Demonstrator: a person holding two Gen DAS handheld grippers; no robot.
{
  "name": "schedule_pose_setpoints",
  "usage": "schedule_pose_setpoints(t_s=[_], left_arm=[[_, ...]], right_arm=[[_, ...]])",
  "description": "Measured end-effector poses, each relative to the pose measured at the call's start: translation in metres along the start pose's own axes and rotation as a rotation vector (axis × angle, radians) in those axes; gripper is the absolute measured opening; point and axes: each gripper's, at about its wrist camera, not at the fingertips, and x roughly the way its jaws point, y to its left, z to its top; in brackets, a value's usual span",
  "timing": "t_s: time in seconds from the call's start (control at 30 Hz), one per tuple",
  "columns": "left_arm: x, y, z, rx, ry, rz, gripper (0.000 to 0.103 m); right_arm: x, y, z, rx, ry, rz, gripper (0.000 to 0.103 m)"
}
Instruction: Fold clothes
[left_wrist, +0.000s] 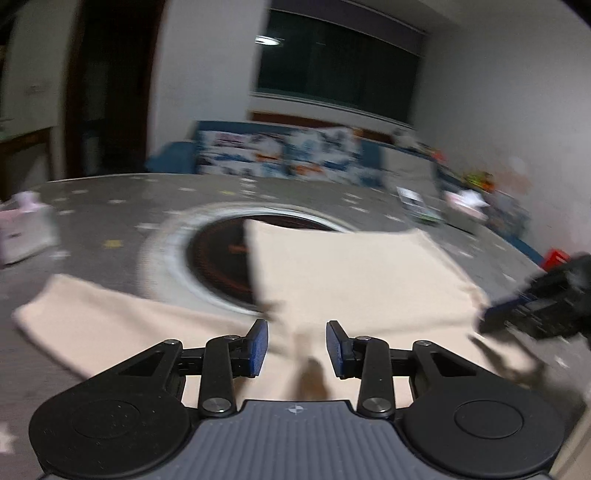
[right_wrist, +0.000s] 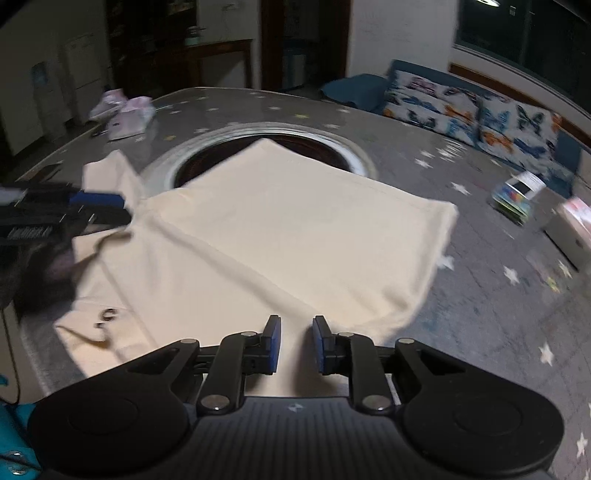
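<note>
Blue-padded fingers of the left gripper (left_wrist: 296, 348) are seen at lower centre of the left view, spread apart with nothing between them, poised over the near edge of the cream garment (left_wrist: 354, 280). From there the cloth runs away toward the upper middle of the frame, with one sleeve trailing to the lower left. The right gripper (right_wrist: 296, 343) is likewise parted and empty, with the garment's long axis stretching from its tips up to the round dark opening (right_wrist: 207, 162) in the grey starred table (right_wrist: 480, 295). Both grippers are judged equally near the near edge; a grasp there would seem to be called for.
</note>
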Motion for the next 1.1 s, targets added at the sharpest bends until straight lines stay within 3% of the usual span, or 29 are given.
schedule_pose_setpoints(t_s=[0.2, 0.37, 0.6, 0.8, 0.87, 0.93, 1.1], left_arm=[[-0.008, 0.058, 0.008, -0.143, -0.022, 0.277, 0.038], [-0.012, 0.098, 0.011, -0.239, -0.031, 0.413, 0.042], [-0.010, 0.126, 0.005, -0.314, -0.017, 0.459, 0.042], [0.000, 0.140, 0.002, -0.372, -0.001, 0.439, 0.039], [0.002, 0.142, 0.002, -0.375, -0.017, 0.443, 0.033], [0.003, 0.145, 0.002, -0.392, -0.020, 0.432, 0.011], [-0.014, 0.131, 0.014, -0.421, -0.099, 0.343, 0.006]], right_arm=[[0.011, 0.043, 0.015, -0.130, 0.000, 0.096, 0.018], [0.024, 0.078, 0.033, -0.206, -0.013, 0.163, 0.018], [0.047, 0.114, 0.040, -0.287, 0.000, 0.215, 0.018], [0.038, 0.111, 0.040, -0.267, -0.018, 0.205, 0.018], [0.032, 0.107, 0.040, -0.256, -0.027, 0.195, 0.018], [0.026, 0.102, 0.039, -0.241, -0.038, 0.184, 0.018], [0.008, 0.085, 0.033, -0.187, -0.071, 0.159, 0.018]])
